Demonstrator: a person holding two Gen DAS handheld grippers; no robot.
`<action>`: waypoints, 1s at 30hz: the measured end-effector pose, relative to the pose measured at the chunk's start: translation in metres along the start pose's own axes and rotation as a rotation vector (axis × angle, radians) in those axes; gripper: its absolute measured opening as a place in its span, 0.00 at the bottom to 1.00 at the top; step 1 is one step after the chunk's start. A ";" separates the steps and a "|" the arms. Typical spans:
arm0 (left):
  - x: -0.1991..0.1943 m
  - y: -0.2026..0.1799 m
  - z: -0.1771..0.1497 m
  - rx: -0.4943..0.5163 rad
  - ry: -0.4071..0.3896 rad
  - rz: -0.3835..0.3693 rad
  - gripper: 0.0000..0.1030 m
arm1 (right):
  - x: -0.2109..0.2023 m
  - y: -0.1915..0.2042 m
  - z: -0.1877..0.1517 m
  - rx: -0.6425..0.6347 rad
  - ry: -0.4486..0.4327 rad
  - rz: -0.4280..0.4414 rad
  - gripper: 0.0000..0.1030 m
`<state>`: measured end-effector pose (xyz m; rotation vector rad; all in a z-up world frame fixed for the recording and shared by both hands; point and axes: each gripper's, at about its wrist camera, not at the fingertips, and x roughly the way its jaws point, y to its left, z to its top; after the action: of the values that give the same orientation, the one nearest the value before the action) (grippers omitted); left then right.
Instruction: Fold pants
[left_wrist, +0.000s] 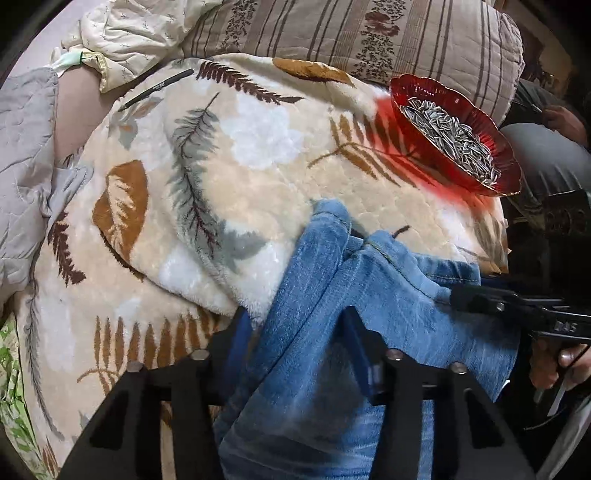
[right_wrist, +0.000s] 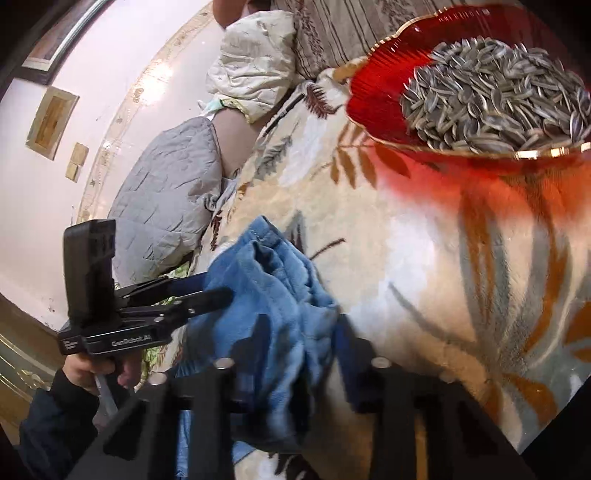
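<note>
on the far left a grey quilted cushion (left_wrist: 26, 147) lies against the edge of the leaf-patterned blanket (left_wrist: 229, 177), and a black pen (left_wrist: 157, 89) rests on the blanket's far left part, near a pale floral quilt (left_wrist: 129, 33). the blanket covers the middle of the scene.

the pants (left_wrist: 332, 295), blue denim, lie bunched on the near right part of the blanket, with the leg ends reaching toward the far side. the left gripper (left_wrist: 299, 354) comes in from the near edge, its two fingers on either side of one denim leg and clenched on it. just to its right, the right gripper (right_wrist: 291, 354) is likewise closed on a crumpled fold of the same pants, cloth bulging out between its fingers. a hand (right_wrist: 96, 369) in a dark sleeve holds the left tool's handle.

on the far right, well apart from the pants, a red glass bowl (left_wrist: 413, 92) of striped sunflower seeds (left_wrist: 450, 140) sits on the blanket in front of a striped pillow (left_wrist: 369, 33).
</note>
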<state>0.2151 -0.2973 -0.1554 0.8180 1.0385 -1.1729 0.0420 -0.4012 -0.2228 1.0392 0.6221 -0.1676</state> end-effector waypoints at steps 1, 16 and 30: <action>0.000 0.001 0.000 -0.009 0.000 -0.004 0.46 | 0.000 0.000 0.000 -0.012 -0.001 -0.012 0.20; -0.023 -0.012 -0.015 0.018 -0.040 0.048 0.03 | -0.015 0.026 -0.002 -0.135 -0.069 0.006 0.14; -0.076 -0.004 0.024 0.004 -0.212 0.100 0.03 | -0.046 0.065 0.037 -0.247 -0.200 0.082 0.13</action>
<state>0.2117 -0.2957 -0.0758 0.7229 0.8123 -1.1501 0.0463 -0.4063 -0.1349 0.7963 0.4066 -0.1179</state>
